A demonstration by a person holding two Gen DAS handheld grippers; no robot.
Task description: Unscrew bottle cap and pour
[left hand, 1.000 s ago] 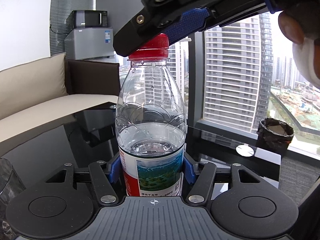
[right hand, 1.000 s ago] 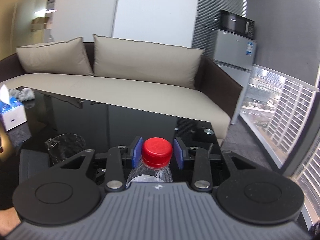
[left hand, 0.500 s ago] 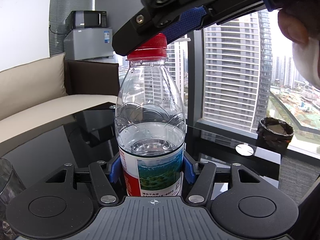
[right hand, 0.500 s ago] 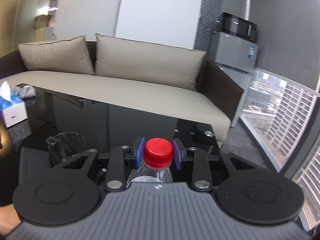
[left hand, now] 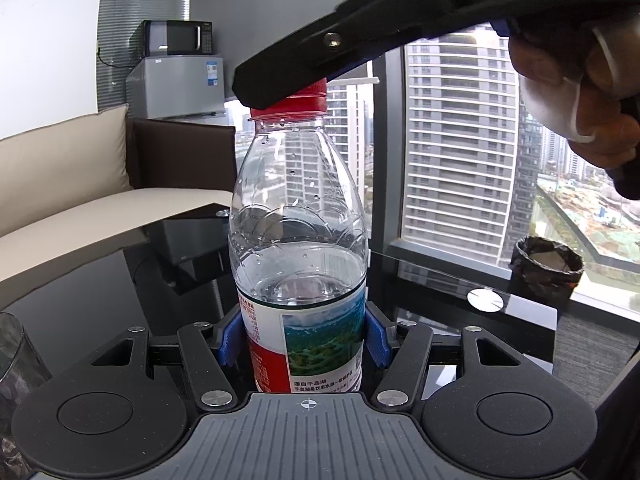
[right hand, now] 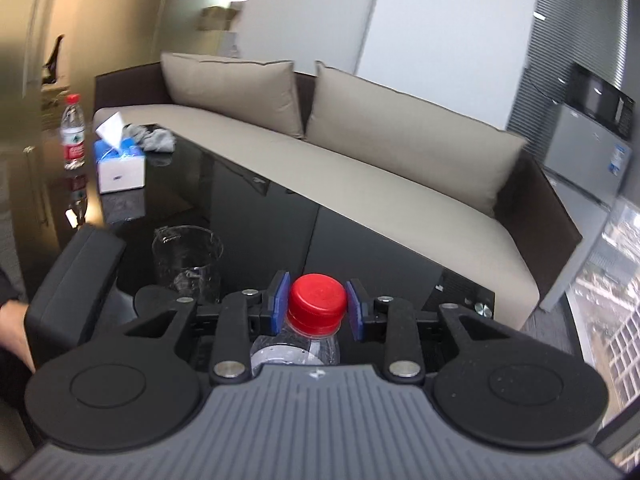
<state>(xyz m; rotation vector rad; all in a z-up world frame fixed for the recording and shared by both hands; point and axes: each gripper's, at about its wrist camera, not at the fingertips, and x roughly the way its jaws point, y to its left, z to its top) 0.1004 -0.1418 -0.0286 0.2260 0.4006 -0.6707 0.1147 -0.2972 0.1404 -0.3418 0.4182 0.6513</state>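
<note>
Bottle: upright on the black glass worktop, water roughly half up.
Left hand-held gripper: blue pads clamped on the labelled lower body.
Right hand-held gripper: over the top, pads closed against the red cap.
Glass beaker: at 10 o'clock from the cap, near.

Bottle base hidden behind left gripper body in left wrist view. Cap top covered by right gripper finger; pad contact w/ cap not discernible there. Glass cut off at left edge. Bin contents unclear. In right wrist view, bottle body below neck hidden; label on far bottle too small to read. Hand cut off at left edge.
</note>
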